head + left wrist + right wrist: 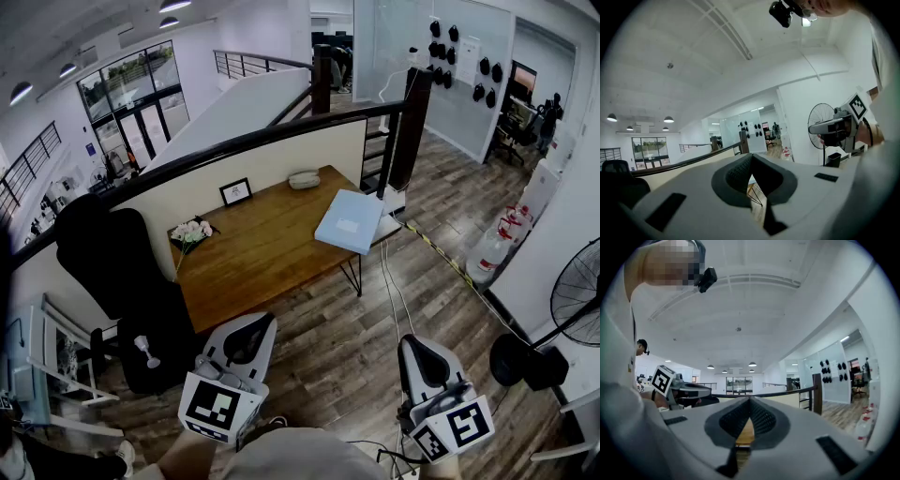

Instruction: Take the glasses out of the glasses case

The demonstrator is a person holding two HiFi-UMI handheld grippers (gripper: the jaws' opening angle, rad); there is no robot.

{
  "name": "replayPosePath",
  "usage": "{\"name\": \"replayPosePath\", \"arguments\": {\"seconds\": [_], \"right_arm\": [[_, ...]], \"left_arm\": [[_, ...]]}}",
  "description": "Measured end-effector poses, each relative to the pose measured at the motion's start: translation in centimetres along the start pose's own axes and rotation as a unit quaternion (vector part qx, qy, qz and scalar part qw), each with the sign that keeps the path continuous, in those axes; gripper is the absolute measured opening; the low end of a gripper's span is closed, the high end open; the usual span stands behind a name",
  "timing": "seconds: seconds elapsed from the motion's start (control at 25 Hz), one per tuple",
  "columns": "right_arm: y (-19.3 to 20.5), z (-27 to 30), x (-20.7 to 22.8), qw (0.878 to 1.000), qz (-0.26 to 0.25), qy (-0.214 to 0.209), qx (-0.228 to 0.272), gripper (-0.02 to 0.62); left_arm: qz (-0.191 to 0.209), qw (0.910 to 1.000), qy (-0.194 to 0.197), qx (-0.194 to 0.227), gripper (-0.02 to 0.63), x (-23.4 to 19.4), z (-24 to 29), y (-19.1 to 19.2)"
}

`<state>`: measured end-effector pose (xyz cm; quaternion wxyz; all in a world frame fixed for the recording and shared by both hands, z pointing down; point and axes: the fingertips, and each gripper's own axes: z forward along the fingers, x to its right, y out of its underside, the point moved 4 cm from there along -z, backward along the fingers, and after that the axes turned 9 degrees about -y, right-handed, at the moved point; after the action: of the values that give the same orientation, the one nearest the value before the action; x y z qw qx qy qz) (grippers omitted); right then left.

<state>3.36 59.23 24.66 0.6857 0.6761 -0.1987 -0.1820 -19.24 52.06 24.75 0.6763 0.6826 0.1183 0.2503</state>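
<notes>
Grippers are held close to the body over the floor, the left gripper (255,328) and the right gripper (414,349), each with jaws pressed together on nothing. Beyond them stands the wooden table (272,267). What is judged to be the glasses case (303,179) lies closed at its far edge, well apart from both. The approach is not yet made. Next, the case must be reached and the jaws spread.

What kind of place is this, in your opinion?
Probably an open office on an upper floor: a wooden desk, a black office chair, and a glass wall behind the railing.
</notes>
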Motion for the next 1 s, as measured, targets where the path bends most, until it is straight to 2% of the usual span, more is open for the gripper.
{"name": "replayPosePath", "arguments": {"seconds": [0.2,0.68,0.72,0.76,0.8,0.92,1.0], "right_arm": [[-0.1,-0.6,0.1,1.000,0.015,-0.003,0.008,0.003],[1.3,-2.3,0.8,1.000,0.016,0.002,-0.014,0.003],[1.2,-2.4,1.0,1.000,0.017,0.002,-0.013,0.003],[1.2,-2.3,1.2,1.000,0.017,0.003,-0.012,0.003],[1.3,-2.2,1.4,1.000,0.017,0.004,-0.011,0.003],[1.6,-1.6,2.0,1.000,0.021,0.007,-0.011,0.003],[1.9,-1.1,2.4,1.000,0.024,0.006,-0.012,0.003]], "left_arm": [[0.004,1.0000,0.000,-0.004,0.002,0.2,-0.3,0.1],[-0.001,0.9999,0.004,-0.014,0.003,2.1,-0.5,0.8],[-0.001,0.9999,0.003,-0.011,0.054,2.2,-0.4,0.7],[-0.002,0.9999,0.005,-0.009,0.177,2.3,-0.2,0.6],[-0.006,0.9999,0.009,-0.007,0.212,2.3,0.0,0.6],[-0.012,0.9998,0.017,-0.007,0.244,2.3,0.7,0.9],[0.003,0.9997,0.020,-0.010,0.253,2.4,1.3,1.2]]}}
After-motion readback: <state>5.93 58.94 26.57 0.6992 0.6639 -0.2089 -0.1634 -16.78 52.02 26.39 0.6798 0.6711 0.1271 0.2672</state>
